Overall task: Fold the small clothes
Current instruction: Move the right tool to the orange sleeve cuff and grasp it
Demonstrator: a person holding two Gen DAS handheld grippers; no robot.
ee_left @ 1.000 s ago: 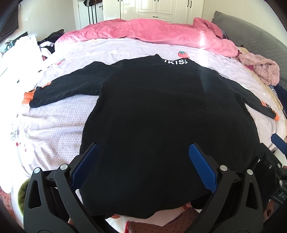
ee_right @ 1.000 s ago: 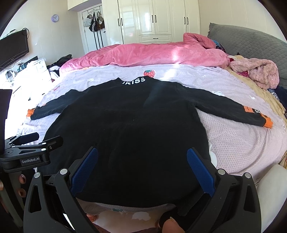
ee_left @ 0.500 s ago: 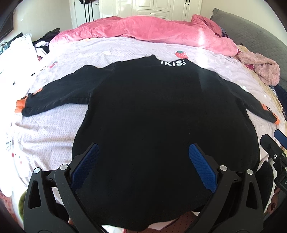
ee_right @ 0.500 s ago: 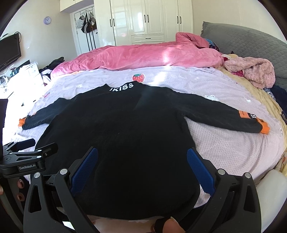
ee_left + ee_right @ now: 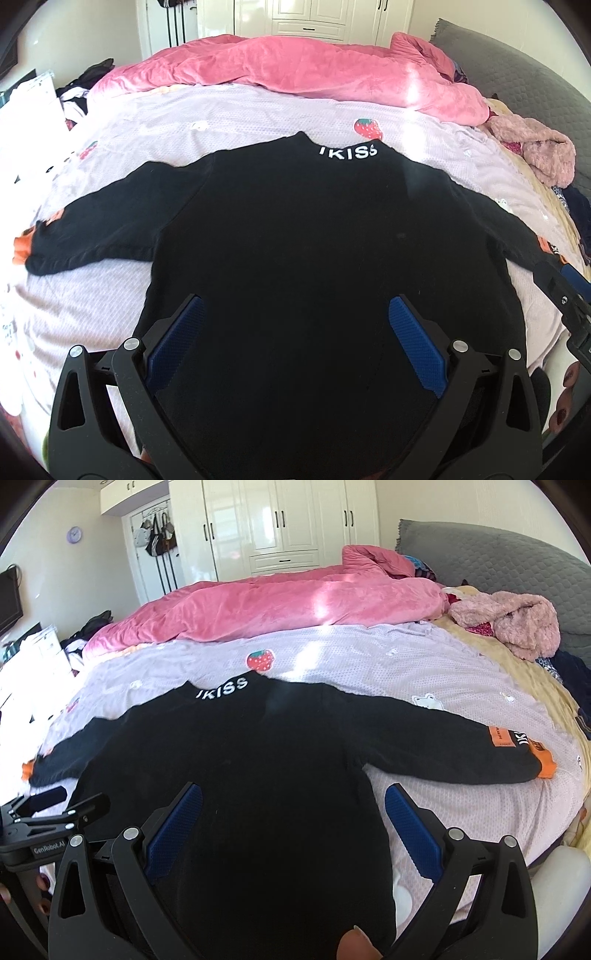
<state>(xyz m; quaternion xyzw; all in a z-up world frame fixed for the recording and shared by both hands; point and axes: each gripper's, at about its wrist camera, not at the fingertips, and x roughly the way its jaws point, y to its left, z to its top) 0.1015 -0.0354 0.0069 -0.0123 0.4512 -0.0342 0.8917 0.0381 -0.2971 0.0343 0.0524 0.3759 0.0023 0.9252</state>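
Observation:
A small black sweater (image 5: pixel 295 240) (image 5: pixel 240 768) lies flat on the lilac bedsheet (image 5: pixel 221 118), white "IKISS" lettering at its far collar and both sleeves spread out. Orange cuffs mark the left sleeve (image 5: pixel 22 247) and the right sleeve (image 5: pixel 543 760). My left gripper (image 5: pixel 293 314) hovers open over the hem near the body's middle, blue pads wide apart with nothing between them. My right gripper (image 5: pixel 293 801) is open too, over the right side of the hem. Each gripper shows at the edge of the other's view.
A pink duvet (image 5: pixel 295 70) is bunched across the far side of the bed. A fluffy pink garment (image 5: pixel 517 624) and dark clothes lie at the right by a grey headboard (image 5: pixel 498 565). White wardrobes (image 5: pixel 280 524) stand behind. A fingertip (image 5: pixel 354 945) shows at the bottom.
Both grippers have moved forward over the sweater's hem and stayed open. The sweater lies as before.

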